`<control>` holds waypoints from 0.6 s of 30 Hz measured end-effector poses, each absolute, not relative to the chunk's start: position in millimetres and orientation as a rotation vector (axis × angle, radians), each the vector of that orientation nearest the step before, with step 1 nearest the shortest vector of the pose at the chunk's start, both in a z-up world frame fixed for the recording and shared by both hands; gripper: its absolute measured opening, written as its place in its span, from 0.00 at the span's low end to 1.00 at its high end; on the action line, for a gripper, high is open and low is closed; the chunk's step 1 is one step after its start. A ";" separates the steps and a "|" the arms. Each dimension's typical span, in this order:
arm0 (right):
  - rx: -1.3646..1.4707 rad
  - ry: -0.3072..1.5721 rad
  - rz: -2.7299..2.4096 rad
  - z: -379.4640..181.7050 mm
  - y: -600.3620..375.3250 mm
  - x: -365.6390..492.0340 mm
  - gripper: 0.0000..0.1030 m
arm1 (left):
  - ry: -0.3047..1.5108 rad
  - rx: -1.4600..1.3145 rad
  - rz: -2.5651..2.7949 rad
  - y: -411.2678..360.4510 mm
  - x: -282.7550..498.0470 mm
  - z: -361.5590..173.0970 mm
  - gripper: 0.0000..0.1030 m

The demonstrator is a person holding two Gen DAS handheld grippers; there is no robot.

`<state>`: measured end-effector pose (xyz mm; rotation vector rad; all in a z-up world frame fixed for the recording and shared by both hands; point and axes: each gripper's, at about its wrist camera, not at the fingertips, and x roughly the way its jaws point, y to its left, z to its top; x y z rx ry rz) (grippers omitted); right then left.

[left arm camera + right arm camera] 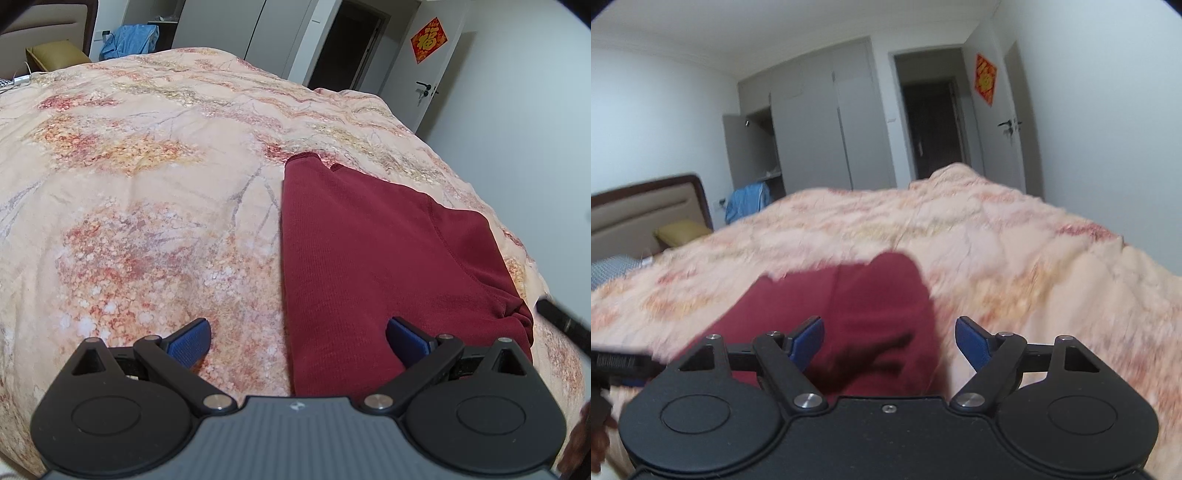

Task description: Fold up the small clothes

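I am holding the left claw (298,341) spread and empty, its right pad over the near edge of the dark red garment (388,258), which is lying folded into a flat panel on the floral bedspread (147,192) ahead of it. The right claw (889,341) is likewise hanging spread and empty over the garment's near end, in a blurred view. I am judging that a pinch here could catch the quilt beneath, or only the top layer, pulling the fold apart.
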<state>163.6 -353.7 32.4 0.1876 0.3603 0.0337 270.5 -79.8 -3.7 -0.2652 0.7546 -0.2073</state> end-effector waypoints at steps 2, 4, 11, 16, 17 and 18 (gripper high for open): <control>0.166 0.381 0.045 33.6 -360.2 172.2 0.69 | 0.756 -0.265 -0.205 -80.2 271.4 -4.0 1.00; 0.103 0.410 0.055 30.2 -360.4 178.3 0.52 | 0.757 -0.263 -0.204 -80.8 272.1 -4.4 1.00; -0.073 0.467 0.063 13.4 -343.5 179.6 0.13 | 0.761 -0.264 -0.208 -79.9 273.5 -4.8 1.00; -0.372 0.385 0.038 7.5 -312.1 162.2 0.13 | 0.761 -0.265 -0.208 -79.7 273.7 -4.8 1.00; -0.422 0.379 0.039 4.5 -307.9 160.1 0.12 | 0.761 -0.265 -0.209 -79.7 273.7 -4.9 1.00; -0.458 0.377 0.034 1.3 -304.8 158.4 0.12 | 0.761 -0.265 -0.209 -79.7 273.7 -4.9 1.00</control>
